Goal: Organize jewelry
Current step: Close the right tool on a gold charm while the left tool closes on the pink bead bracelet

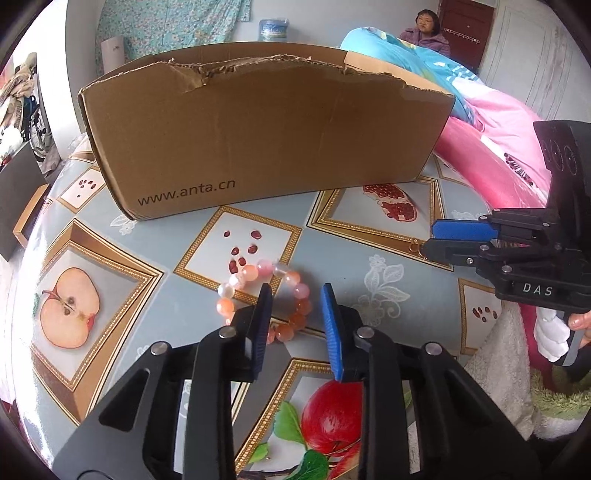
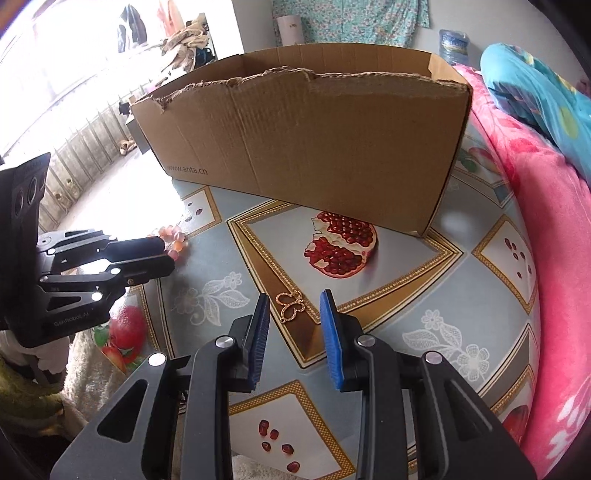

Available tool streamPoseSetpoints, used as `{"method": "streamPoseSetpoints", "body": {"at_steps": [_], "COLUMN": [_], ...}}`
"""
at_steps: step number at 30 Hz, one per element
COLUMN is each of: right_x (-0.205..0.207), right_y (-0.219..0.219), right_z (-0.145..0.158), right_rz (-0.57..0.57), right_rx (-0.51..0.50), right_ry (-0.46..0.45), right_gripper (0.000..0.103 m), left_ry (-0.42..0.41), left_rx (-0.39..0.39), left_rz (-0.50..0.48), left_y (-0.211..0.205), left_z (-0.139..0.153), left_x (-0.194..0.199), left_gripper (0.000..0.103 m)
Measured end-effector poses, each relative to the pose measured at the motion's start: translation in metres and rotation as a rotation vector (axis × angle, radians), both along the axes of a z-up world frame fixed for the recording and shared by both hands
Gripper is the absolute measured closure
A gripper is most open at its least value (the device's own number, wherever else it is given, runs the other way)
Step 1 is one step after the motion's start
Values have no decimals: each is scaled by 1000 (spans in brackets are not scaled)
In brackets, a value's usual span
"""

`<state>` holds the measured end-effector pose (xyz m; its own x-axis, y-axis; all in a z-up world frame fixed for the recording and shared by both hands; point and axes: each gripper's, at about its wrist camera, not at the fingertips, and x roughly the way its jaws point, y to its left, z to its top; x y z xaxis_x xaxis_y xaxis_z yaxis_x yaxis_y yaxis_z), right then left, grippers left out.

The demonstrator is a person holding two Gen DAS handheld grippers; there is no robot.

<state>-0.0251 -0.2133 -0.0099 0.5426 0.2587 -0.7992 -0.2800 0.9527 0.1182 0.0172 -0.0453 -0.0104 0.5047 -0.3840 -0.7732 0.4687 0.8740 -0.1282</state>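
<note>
A pink and orange bead bracelet [image 1: 258,275] lies on the fruit-print tablecloth [image 1: 155,240]. My left gripper [image 1: 295,291] is open, its fingertips over the bracelet's near side. A small gold butterfly pendant [image 2: 290,304] lies on the cloth between the open fingertips of my right gripper [image 2: 293,299]. In the left wrist view the right gripper [image 1: 428,240] sits at the right with the pendant [image 1: 415,246] at its tips. In the right wrist view the left gripper [image 2: 166,253] is at the left beside the bracelet [image 2: 173,238]. An open cardboard box [image 1: 258,129] stands behind both.
The box also shows in the right wrist view [image 2: 314,140], torn along its top edge. Pink and blue bedding [image 1: 491,140] lies right of the table. A person [image 1: 428,31] sits in the background. A fluffy white cloth [image 1: 495,369] hangs at the table's near right edge.
</note>
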Motion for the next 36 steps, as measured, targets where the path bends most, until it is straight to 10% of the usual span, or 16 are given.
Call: {"method": "streamPoseSetpoints", "body": {"at_steps": [13, 19, 36], "right_x": [-6, 1, -4], "right_y": [15, 13, 10], "right_z": [-1, 0, 26], "right_rz": [149, 155, 58], "right_rx": [-130, -85, 26], "right_ry": [-46, -3, -26], "right_gripper": [76, 91, 91], "left_ry": [12, 18, -30], "left_rx": [-54, -68, -10], "left_rz": [-5, -9, 8], "left_y": [10, 12, 6], "left_z": [-1, -1, 0], "left_x": [2, 4, 5], "left_gripper": [80, 80, 80]}}
